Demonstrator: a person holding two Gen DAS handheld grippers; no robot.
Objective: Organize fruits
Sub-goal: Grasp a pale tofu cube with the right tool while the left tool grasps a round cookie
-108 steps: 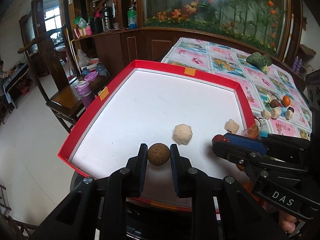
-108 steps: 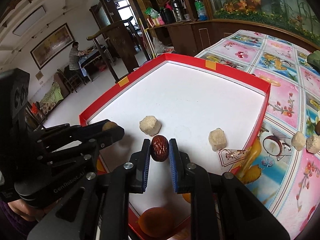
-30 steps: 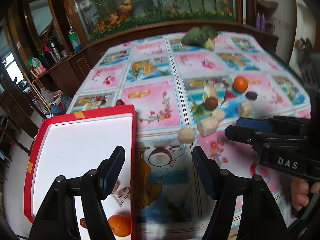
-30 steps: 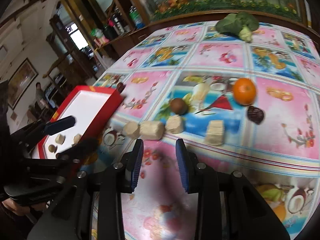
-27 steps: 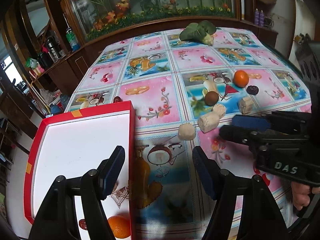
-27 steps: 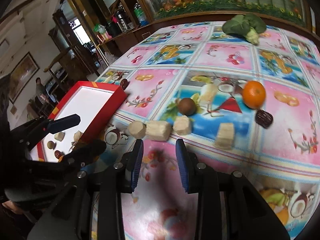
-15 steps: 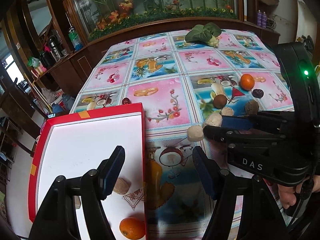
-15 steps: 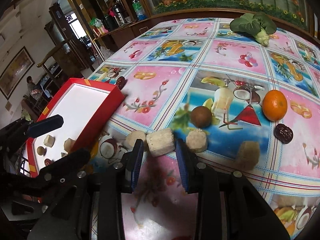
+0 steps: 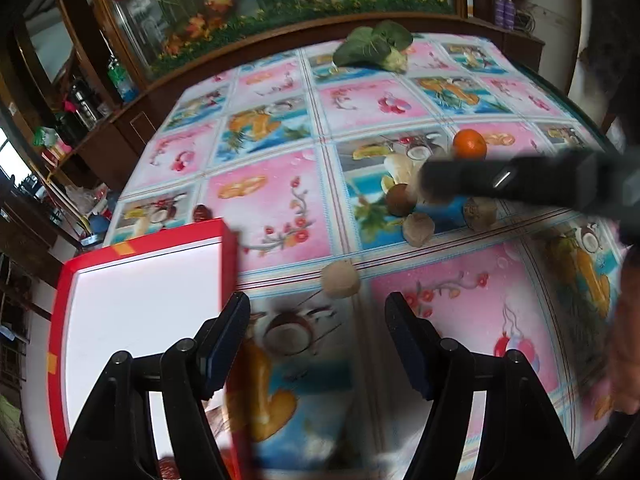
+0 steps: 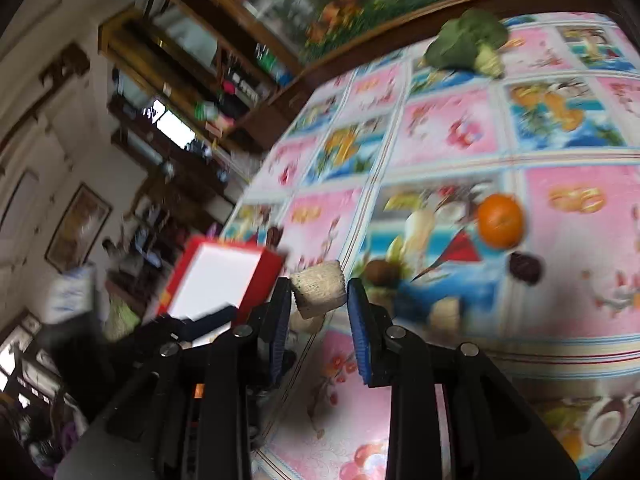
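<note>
Our right gripper (image 10: 318, 304) holds a beige chunk (image 10: 318, 289) above the table (image 10: 580, 240); our left gripper (image 9: 318, 320) gapes wide beside the tray (image 9: 228, 248).

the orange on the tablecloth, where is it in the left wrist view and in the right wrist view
Left wrist: the orange sits upper right, just above the blurred dark right tongs crossing the picture.
Right wrist: the orange sits right of centre, above a dark wrinkled fruit.
Shared landmark: the leafy green vegetable at the table's far edge.
</note>
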